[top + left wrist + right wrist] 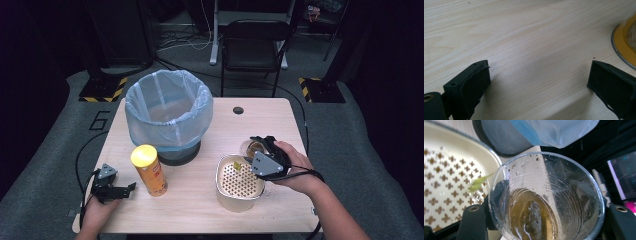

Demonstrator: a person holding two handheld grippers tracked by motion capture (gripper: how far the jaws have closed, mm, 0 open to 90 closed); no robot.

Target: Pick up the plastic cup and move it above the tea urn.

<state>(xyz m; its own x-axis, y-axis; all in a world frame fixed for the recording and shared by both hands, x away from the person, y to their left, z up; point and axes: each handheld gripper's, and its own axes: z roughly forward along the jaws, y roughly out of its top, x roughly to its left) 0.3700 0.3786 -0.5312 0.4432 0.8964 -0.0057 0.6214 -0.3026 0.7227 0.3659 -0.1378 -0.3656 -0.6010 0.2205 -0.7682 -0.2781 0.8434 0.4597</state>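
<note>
Right gripper (pixel 258 145) pinches the clear cup (pixel 546 197), tea bag and liquid inside, beside the perforated tin (pixel 239 182); emptying judged pending. Left gripper (pixel 131 188) rests spread, empty, near the chip can (pixel 149 170).

I am counting one bin (pixel 169 116) with a blue liner standing on the desk (pixel 260 120), one yellow-lidded can (pixel 149 170), one perforated metal tray (pixel 239 184) and one clear plastic cup (pixel 546 197). I am working with two grippers: left gripper (pixel 131 188), right gripper (pixel 260 141).
</note>
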